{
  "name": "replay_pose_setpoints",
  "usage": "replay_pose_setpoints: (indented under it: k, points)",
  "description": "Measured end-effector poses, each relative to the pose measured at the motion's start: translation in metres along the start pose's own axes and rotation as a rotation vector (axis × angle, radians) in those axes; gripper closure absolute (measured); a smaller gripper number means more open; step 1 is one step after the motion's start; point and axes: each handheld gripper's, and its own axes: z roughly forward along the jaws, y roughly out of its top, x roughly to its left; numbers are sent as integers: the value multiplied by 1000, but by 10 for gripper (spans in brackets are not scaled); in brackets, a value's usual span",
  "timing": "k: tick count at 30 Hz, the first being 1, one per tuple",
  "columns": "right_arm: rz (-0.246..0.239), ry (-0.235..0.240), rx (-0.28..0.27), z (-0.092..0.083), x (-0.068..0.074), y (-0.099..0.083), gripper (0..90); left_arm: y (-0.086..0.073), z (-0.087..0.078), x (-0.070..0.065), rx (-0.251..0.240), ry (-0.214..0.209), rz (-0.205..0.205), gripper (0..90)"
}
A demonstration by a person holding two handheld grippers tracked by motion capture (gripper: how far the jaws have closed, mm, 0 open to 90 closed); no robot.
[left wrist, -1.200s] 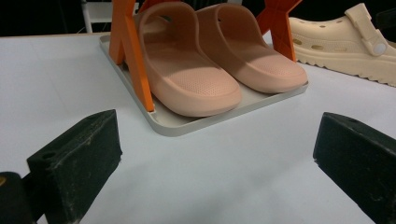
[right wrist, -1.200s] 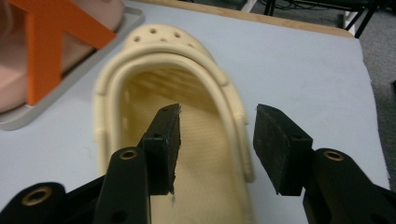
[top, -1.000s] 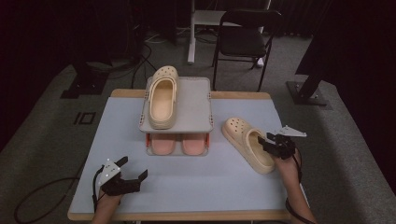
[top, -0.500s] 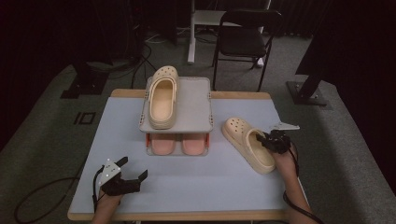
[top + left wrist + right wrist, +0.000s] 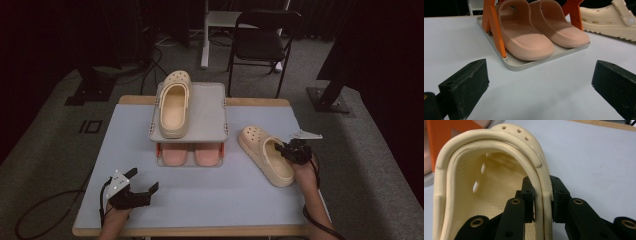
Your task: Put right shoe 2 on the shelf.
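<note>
Cream clog (image 5: 265, 155), pink slippers (image 5: 192, 154)

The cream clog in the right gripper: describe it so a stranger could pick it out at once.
Start at the grey two-level rack in the middle of the table. Right of it, flat on the tabletop, lies the cream clog, its side wall pinched by the right gripper. Its twin sits on the rack's top; the pink slippers sit underneath.

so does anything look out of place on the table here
One cream clog lies askew on the table, apart from its mate on the rack. The right tongs pinch its side wall.
</note>
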Motion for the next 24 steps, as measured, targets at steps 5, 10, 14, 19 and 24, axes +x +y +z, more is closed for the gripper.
replay_pose_setpoints:
  k: [5, 10, 14, 19, 24]
  points:
    - [20, 2, -10, -7, 5, 7, 759, 0, 0, 0, -6, -1, -5, 10]
    - [34, -12, -22, -16, 10, 17, 760, 1, -1, 0, -8, 1, -5, 10]
    - [42, -28, -33, -24, 12, 29, 761, 1, -1, 0, -11, 1, -4, 10]
    - [59, -41, -56, -32, 15, 43, 761, 0, -1, 1, -11, 4, -5, 10]
    - [74, -50, -80, -40, 21, 58, 761, 1, -2, 0, -13, 2, 0, 10]
